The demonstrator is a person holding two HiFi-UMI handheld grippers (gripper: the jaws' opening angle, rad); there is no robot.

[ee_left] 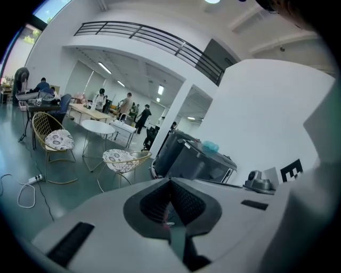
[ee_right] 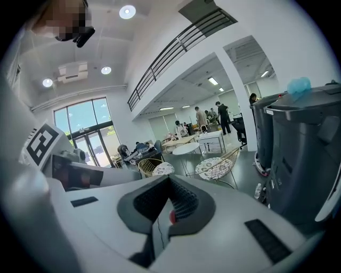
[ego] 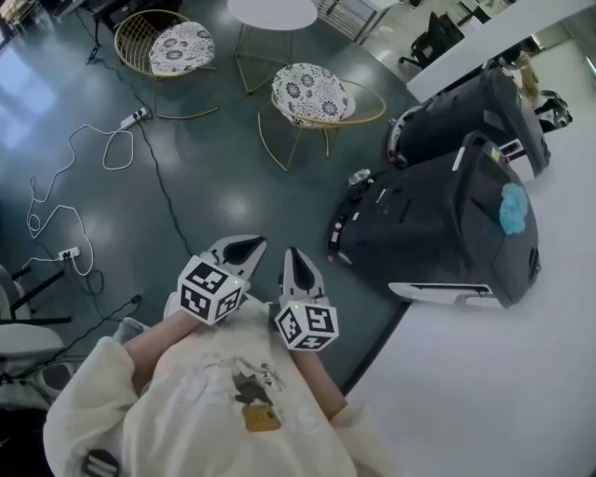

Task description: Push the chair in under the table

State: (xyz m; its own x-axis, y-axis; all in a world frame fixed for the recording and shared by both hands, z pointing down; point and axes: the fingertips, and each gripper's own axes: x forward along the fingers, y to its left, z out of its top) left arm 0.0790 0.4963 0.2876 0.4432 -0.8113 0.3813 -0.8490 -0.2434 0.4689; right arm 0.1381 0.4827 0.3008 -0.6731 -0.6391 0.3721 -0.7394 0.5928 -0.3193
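Two gold wire chairs with patterned cushions stand on the dark floor. The nearer chair (ego: 312, 93) (ee_left: 121, 157) (ee_right: 216, 167) is a little out from a round white table (ego: 273, 14) (ee_left: 98, 127) (ee_right: 186, 150); the other chair (ego: 177, 47) (ee_left: 57, 139) is to its left. Both grippers are held close to the person's chest, well short of the chairs. My left gripper (ego: 244, 248) (ee_left: 170, 181) is shut with nothing in it. Beside it, my right gripper (ego: 298, 270) (ee_right: 169, 178) is shut and also holds nothing.
Two large dark wheeled bins (ego: 438, 228) (ego: 470, 116) stand along a white wall (ego: 521, 373) on the right. Cables with power strips (ego: 135, 118) (ego: 67, 253) trail over the floor on the left. An office chair base (ego: 19, 317) sits at the left edge. People stand at desks far back.
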